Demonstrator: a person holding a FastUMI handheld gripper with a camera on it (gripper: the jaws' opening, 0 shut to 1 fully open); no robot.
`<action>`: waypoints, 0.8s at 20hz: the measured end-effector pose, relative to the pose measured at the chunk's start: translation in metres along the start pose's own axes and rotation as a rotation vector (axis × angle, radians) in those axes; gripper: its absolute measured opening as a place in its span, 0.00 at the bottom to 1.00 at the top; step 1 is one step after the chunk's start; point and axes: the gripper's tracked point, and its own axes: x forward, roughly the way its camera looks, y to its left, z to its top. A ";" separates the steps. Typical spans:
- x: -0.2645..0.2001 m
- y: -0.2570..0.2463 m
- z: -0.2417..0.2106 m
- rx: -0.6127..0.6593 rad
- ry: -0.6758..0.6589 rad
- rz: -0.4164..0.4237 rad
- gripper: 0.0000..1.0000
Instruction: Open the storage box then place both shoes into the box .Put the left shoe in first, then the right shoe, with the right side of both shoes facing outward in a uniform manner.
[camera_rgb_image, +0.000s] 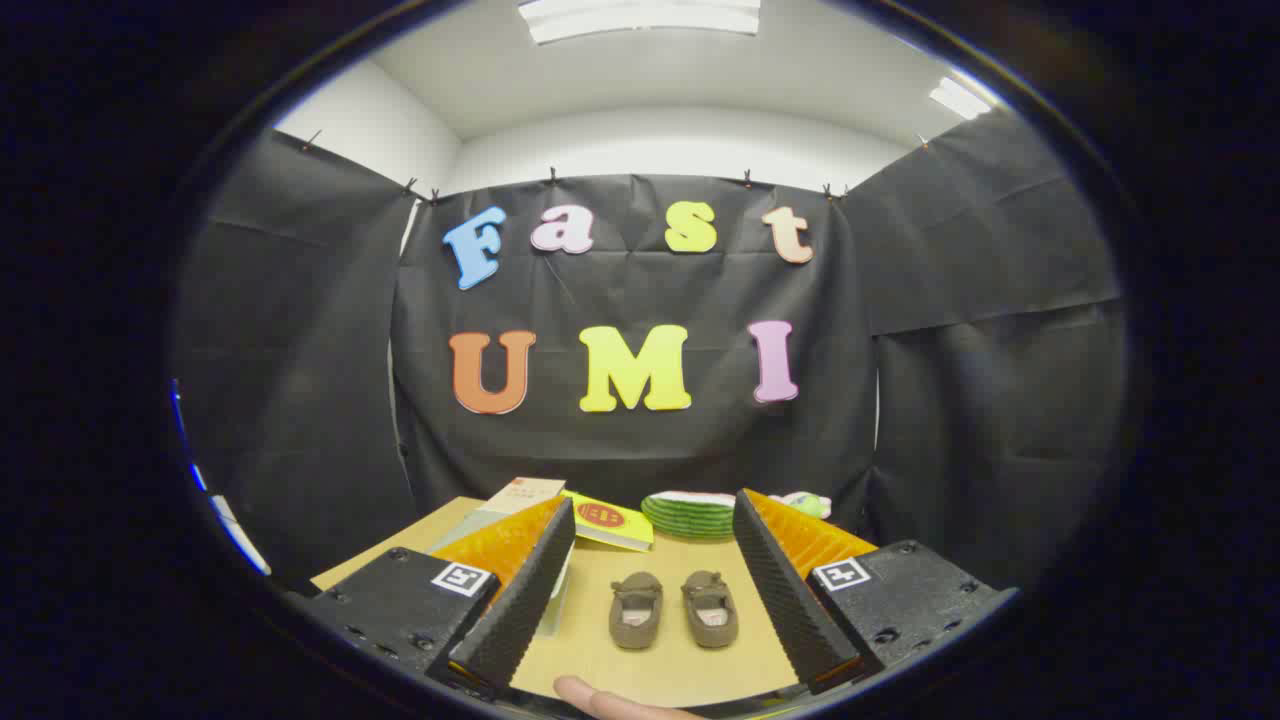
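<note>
Step in hand, judged: opening the box; nothing held yet. Gripper (655, 590) fingers spread wide apart, clamped on nothing, raised above the near desk edge.

Left to right:
- Box (520, 500): pale, partly hidden behind the left finger, at the desk's far left; lid state hard to tell. Best approached from the lid's free edge, fingers narrowed first, lift slow so the box does not slide.
- Booklet (608, 522): yellow, flat, just right of the box, beyond the fingers.
- Left shoe (635, 610): small, brown, strapped, on the desk between the fingers, toe pointing away.
- Right shoe (711, 607): matching, just beside the first, not quite touching. Which is truly left or right of the pair: cannot tell for certain.
- Plates (690, 515): green-rimmed stack, far desk edge, behind the shoes.
- Green item (812, 503): small, beside the plates, too hidden to name.
- Fingertip (600, 700): person's, at the near edge below the shoes.

Surface: desk (600, 655), light wood, flat, bare around the shoes.
Room: black cloth walls, white ceiling, strip lights.
</note>
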 end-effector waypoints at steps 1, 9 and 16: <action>0.001 0.000 -0.002 0.000 0.002 -0.002 1.00; 0.001 -0.002 -0.002 0.003 0.003 -0.002 1.00; 0.010 -0.006 -0.011 -0.002 0.021 -0.003 1.00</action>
